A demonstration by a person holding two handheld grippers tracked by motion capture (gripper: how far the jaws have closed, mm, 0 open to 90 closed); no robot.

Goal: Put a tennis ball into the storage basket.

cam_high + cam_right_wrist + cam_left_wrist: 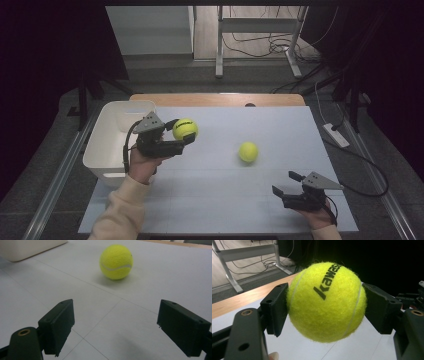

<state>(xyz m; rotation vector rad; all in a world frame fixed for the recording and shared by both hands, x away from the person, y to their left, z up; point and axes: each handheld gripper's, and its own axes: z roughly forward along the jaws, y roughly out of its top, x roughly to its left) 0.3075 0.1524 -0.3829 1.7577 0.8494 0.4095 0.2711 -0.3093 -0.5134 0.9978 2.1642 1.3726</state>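
**High view: one ball gripped, one ball free**

High view: the left gripper clamps a tennis ball just beside the white bin. The right gripper is spread wide, empty.

Left gripper view: both pads press the tennis ball's sides.

Right gripper view: jaws gape apart; the second ball lies ahead on the table.
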